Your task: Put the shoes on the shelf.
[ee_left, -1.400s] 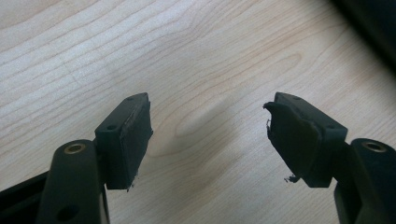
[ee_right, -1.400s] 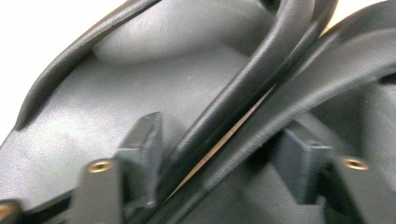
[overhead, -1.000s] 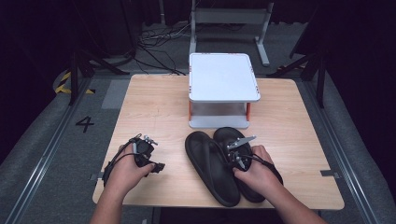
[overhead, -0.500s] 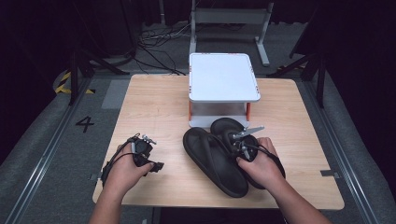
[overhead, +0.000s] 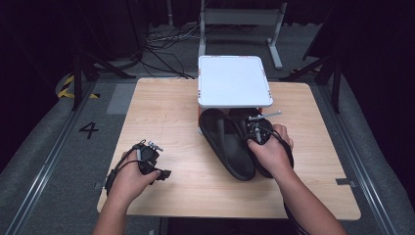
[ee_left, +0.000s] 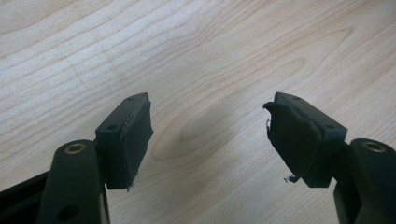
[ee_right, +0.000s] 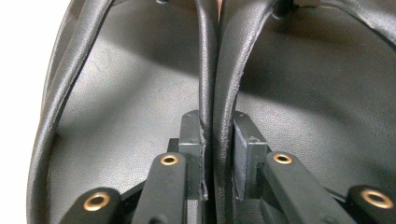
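Two black sandals (overhead: 230, 144) (straps pinched in the right claw (ee_right: 218, 154)) butt against the white stand (overhead: 234, 81); left claw (ee_left: 210, 135) gapes wide.

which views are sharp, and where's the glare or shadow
High view: soft; the white stand top is washed out, and the surroundings are dark. Left gripper view: wood table grain crisp, faint shadow between the open jaws. Right gripper view: close and sharp, sheen on the black sandals, upper left corner blown white.
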`<action>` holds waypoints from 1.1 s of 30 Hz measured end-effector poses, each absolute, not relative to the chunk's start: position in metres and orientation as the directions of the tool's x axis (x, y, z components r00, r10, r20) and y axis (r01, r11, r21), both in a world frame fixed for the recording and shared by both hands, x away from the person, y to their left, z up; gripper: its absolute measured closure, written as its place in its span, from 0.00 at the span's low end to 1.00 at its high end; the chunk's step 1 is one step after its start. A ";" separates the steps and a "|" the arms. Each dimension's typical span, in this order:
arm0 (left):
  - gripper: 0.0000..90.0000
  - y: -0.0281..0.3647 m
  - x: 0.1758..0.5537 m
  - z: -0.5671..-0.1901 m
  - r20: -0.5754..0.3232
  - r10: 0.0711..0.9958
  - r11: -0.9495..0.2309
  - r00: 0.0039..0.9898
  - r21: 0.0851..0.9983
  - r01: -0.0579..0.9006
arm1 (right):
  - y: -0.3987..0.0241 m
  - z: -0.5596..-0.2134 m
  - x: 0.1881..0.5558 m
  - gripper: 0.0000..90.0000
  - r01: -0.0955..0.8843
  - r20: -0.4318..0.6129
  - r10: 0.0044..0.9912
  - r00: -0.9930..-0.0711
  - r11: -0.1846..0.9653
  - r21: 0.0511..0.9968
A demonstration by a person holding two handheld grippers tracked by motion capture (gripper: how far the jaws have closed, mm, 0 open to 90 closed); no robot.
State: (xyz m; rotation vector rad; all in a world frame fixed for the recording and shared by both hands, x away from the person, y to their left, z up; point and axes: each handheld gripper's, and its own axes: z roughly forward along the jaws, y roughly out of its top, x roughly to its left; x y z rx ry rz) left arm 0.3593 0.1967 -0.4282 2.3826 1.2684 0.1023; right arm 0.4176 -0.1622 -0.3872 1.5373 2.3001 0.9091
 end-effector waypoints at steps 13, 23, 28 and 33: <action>0.34 0.197 0.360 -0.429 -0.135 0.804 -0.488 0.580 0.408 0.772 | -0.149 -0.385 0.445 0.86 0.771 0.188 0.941 -0.283 0.107 0.627; 0.34 0.197 0.360 -0.429 -0.138 0.801 -0.486 0.583 0.417 0.768 | -0.139 -0.392 0.467 0.86 0.789 0.218 0.952 -0.216 0.039 0.613; 0.34 0.197 0.360 -0.430 -0.138 0.799 -0.491 0.585 0.413 0.767 | -0.131 -0.404 0.474 0.86 0.792 0.186 0.961 -0.204 0.050 0.609; 0.34 0.195 0.360 -0.429 -0.135 0.797 -0.494 0.588 0.416 0.764 | -0.128 -0.415 0.477 0.83 0.776 0.173 0.961 -0.215 0.060 0.628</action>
